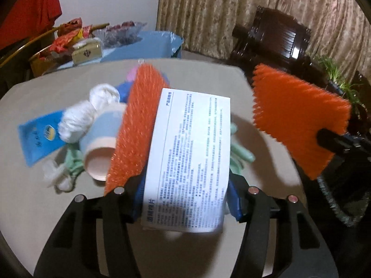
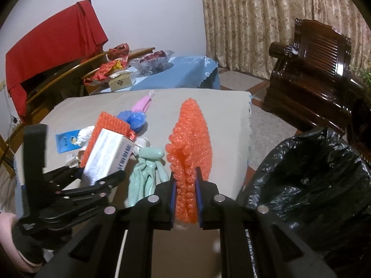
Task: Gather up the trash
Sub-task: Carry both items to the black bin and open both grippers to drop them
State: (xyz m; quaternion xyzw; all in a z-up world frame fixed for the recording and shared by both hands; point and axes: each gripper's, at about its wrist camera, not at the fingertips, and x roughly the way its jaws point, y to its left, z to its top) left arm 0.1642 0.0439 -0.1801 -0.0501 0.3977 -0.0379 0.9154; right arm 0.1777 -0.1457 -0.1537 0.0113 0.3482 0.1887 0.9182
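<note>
- The left tongs fill the lower middle of the frame, closed on a white box with small printed text and on an orange bubble-wrap sheet pressed against the box's left side.
- A second orange bubble-wrap sheet hangs at the right, held at its lower right corner by the right tongs, only partly in view.
- Left of centre on the beige desk lies a heap: a pale blue paper cup on its side, white crumpled tissue, a blue packet.
- A pale green glove shows right of the box.
- A black bin bag sits at the lower right edge.
</note>
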